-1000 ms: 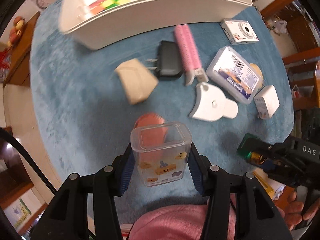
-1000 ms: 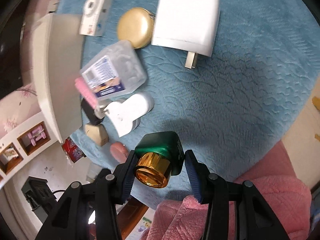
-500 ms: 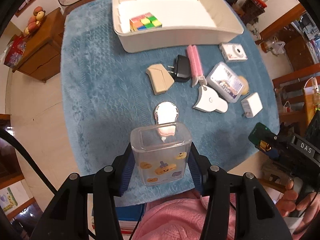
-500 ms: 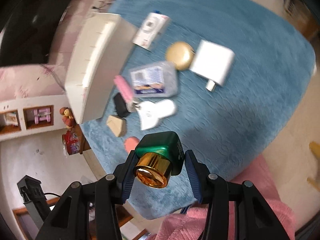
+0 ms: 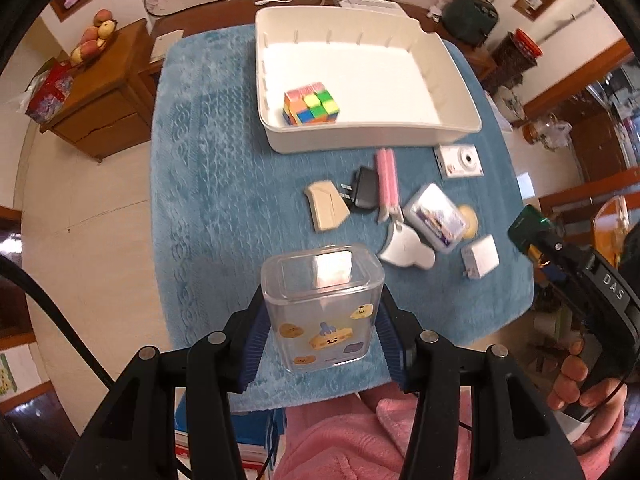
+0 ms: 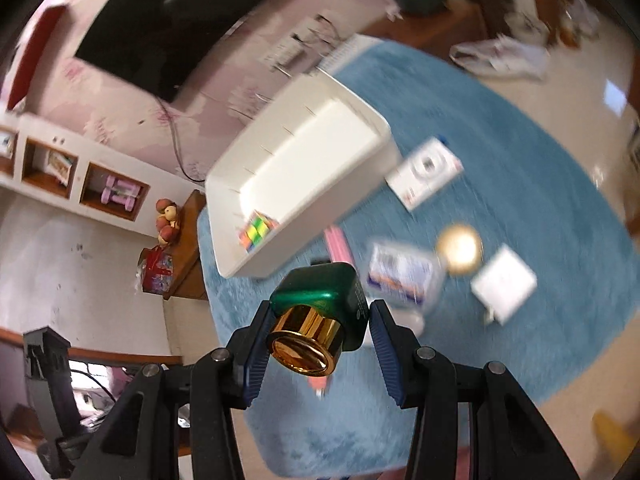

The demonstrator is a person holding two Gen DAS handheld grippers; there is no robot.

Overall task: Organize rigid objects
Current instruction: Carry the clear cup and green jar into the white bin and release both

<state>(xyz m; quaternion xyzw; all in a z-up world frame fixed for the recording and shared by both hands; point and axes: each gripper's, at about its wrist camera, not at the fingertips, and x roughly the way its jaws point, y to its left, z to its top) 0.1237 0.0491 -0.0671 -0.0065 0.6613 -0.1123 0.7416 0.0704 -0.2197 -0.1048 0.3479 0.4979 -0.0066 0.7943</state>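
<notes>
Right wrist view blurs the desk, yet the right gripper (image 6: 316, 334) clearly pinches a green bottle (image 6: 324, 300) with a gold cap. Both grippers are higher above the blue mat (image 5: 208, 184) than before. Only the left view shows the left gripper (image 5: 322, 340) clamping a clear box (image 5: 322, 304), the white tray (image 5: 460, 128) sharp at the far edge.

Black left gripper (image 5: 322, 334), blue ribbed pads, silver screws; right gripper (image 6: 316, 338) matches, marked "DAS"; fluffy pink sleeve (image 5: 360, 436).
</notes>
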